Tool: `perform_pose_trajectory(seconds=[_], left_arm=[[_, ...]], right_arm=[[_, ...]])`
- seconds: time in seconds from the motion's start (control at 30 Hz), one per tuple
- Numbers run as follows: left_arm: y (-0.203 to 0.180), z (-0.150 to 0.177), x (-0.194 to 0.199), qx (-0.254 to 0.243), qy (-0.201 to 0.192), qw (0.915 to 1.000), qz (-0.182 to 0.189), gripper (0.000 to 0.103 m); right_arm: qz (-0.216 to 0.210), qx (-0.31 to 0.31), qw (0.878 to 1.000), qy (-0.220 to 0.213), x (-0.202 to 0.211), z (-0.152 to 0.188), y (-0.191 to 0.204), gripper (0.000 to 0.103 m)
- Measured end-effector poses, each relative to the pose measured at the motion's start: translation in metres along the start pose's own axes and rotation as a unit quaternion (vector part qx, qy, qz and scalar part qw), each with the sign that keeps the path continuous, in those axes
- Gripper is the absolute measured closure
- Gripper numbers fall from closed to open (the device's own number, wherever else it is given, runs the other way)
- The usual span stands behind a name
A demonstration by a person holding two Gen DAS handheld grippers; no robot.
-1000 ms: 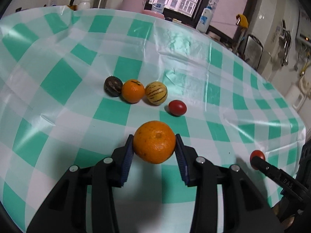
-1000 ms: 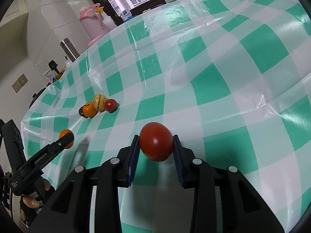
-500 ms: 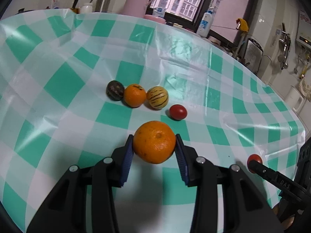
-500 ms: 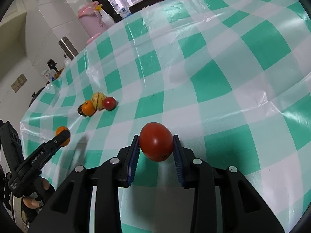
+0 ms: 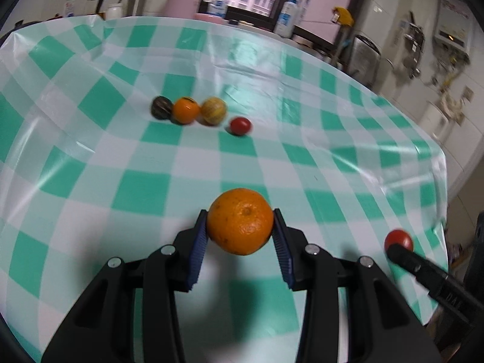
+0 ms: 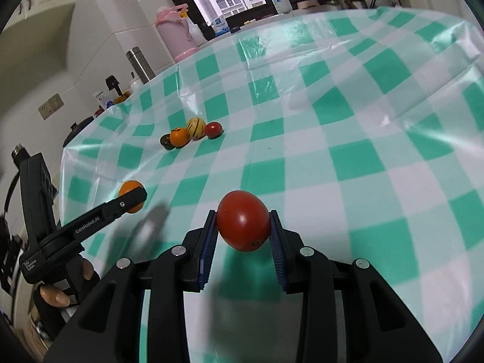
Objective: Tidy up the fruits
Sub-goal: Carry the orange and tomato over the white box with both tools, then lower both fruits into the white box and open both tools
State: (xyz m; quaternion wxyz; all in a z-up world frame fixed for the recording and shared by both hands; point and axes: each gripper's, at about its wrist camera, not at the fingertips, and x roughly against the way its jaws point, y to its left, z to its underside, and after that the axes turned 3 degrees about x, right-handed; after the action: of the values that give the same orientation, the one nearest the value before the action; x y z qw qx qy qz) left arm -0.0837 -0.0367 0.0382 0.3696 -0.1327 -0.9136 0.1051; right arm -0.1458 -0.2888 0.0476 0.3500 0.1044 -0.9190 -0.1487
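Observation:
My left gripper point(image 5: 240, 227) is shut on a large orange point(image 5: 240, 220), held above the green-and-white checked tablecloth point(image 5: 136, 181). My right gripper point(image 6: 243, 227) is shut on a red tomato point(image 6: 243, 220). A row of fruit lies farther off on the cloth: a dark fruit point(image 5: 161, 107), a small orange point(image 5: 186, 110), a striped yellow fruit point(image 5: 214, 110) and a small red tomato point(image 5: 240, 125). The same row point(image 6: 190, 133) shows in the right wrist view. The left gripper with its orange point(image 6: 130, 195) appears at that view's left; the right gripper's tomato point(image 5: 398, 239) shows at the left view's right.
Beyond the table's far edge stand a pink jug point(image 6: 177, 34), a steel flask point(image 6: 140, 65) and bottles point(image 5: 286, 19) on a windowsill. The table's right edge point(image 5: 441, 199) drops off close to my right gripper. A hand point(image 6: 56, 296) holds the left gripper's handle.
Both grippers have drawn back from the row of fruit, which now looks smaller and farther away. Each keeps its fruit.

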Motion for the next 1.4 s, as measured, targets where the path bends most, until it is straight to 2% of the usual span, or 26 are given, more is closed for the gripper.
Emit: perform_pose_trajectory(seconds=[0.23,0.37,0.63,0.83,0.93,1.13,1.23,1.33,1.4], left_arm=[[-0.039,0.03,0.005,-0.057,0.022,0.9978,0.024,0.061],[-0.067,0.045,0.01,-0.1,0.026,0.9939,0.039,0.061],[-0.126,0.071,0.027,-0.185,0.029,0.9793,0.077,0.061],[-0.178,0.091,0.043,-0.26,0.023,0.9585,0.114,0.061],[-0.204,0.104,0.048,-0.299,0.026,0.9449,0.131,0.061],[-0.253,0.137,0.053,-0.372,0.04,0.9114,0.172,0.061],[-0.274,0.156,0.053,-0.399,0.061,0.8937,0.195,0.061],[-0.293,0.177,0.051,-0.428,0.079,0.8749,0.213,0.061],[-0.305,0.192,0.049,-0.45,0.093,0.8595,0.225,0.061]], right_arm=[[0.031,-0.018,0.999,-0.019,0.048,0.026,-0.032,0.07],[0.052,-0.03,0.998,-0.022,0.068,0.044,-0.052,0.07],[0.084,-0.069,0.993,-0.047,0.111,0.077,-0.093,0.07],[0.103,-0.094,0.988,-0.068,0.139,0.093,-0.117,0.07],[0.117,-0.106,0.984,-0.08,0.153,0.099,-0.13,0.07],[0.151,-0.136,0.974,-0.103,0.184,0.112,-0.159,0.07],[0.171,-0.154,0.967,-0.111,0.2,0.122,-0.176,0.07],[0.191,-0.175,0.959,-0.114,0.214,0.137,-0.194,0.07],[0.201,-0.188,0.955,-0.114,0.219,0.146,-0.203,0.07]])
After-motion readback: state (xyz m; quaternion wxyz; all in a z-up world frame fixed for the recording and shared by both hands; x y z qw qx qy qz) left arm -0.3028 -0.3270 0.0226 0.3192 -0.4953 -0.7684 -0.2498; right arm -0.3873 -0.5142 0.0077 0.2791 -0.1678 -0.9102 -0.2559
